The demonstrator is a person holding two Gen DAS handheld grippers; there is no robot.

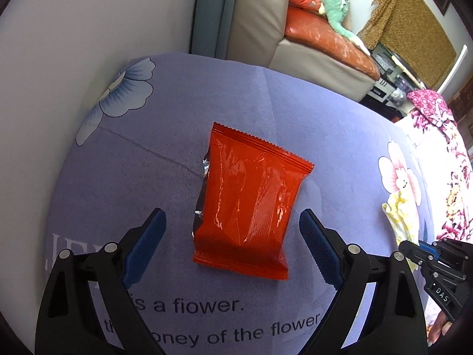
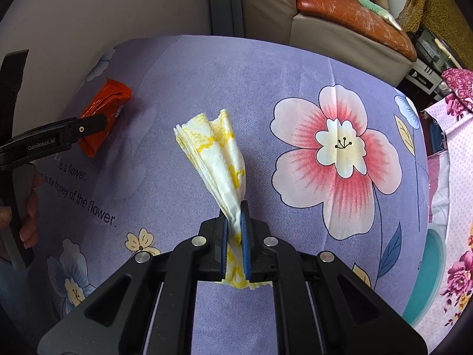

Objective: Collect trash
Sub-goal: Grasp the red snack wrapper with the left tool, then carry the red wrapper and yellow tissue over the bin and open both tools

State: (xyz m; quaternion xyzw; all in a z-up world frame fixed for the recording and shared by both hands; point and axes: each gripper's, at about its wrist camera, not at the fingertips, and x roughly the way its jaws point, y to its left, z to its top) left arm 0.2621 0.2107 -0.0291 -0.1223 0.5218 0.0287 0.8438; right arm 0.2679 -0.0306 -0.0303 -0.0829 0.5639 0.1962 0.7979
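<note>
Left gripper [image 1: 233, 236] gapes wide, straddling the wrapper [image 1: 248, 201]; its long axis runs straight ahead. Right gripper [image 2: 234, 236] pinches a napkin [image 2: 215, 153].

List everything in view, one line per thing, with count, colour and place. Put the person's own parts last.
snack wrapper: one, red with a silver torn edge, flat on the cloth between the left tongs' fingers
napkin: one, white with yellow print, crumpled, pinched in the right tongs
tablecloth: one, lavender with printed flowers and black lettering, covering the table
sofa: one, beige with an orange-red cushion, behind the table
plush toy: one, green, on the sofa
patterned cloth: one, brown-gold, draped at far right
floral fabric: pink and white, right of the table
left tongs: black with blue pads, open around the wrapper
right tongs: black with blue pads, shut on the napkin
</note>
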